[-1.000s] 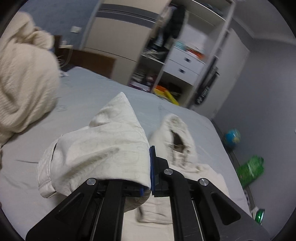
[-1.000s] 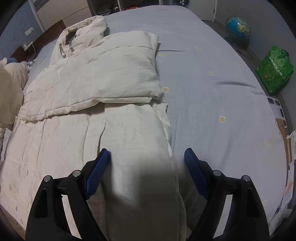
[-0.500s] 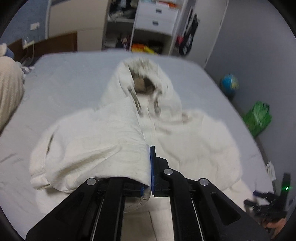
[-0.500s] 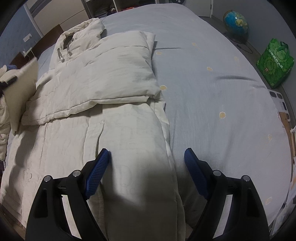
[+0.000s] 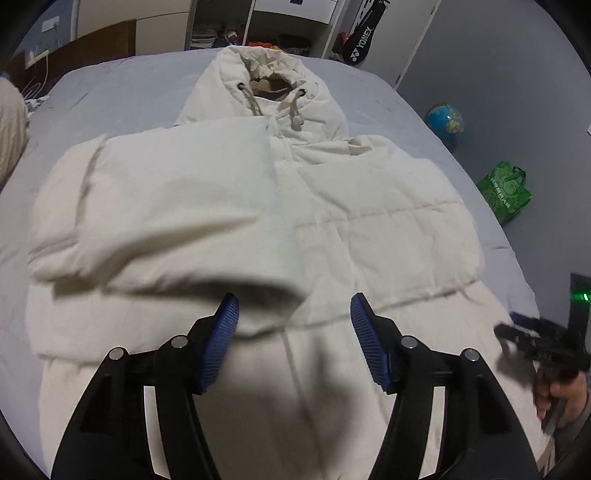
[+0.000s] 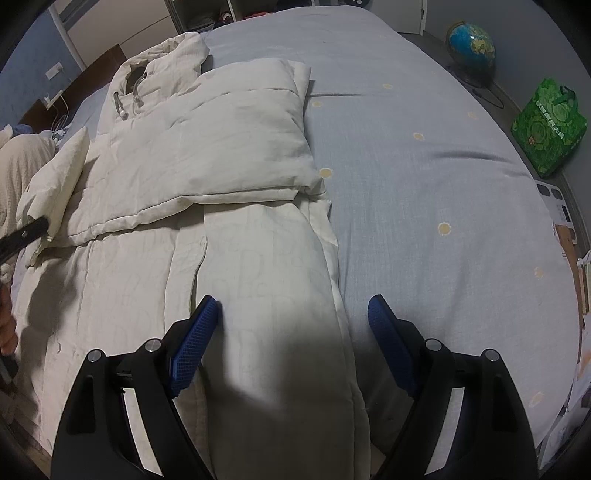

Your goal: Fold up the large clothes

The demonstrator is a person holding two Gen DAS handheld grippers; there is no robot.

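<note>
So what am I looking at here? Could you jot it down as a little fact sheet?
place: bedroom, grey-blue bed
garment: cream hooded puffer coat, laid flat on the bed, hood away from the cameras
sleeves: both folded across the chest; left sleeve, right sleeve
left tongs: open, above the coat, holding nothing
right tongs: open, above the coat's right edge, holding nothing
on the floor: globe, green bag

Home bedroom, grey-sheeted bed [image 6: 424, 184], open wardrobe shelves [image 5: 258, 22], globe [image 6: 471, 44]
</note>
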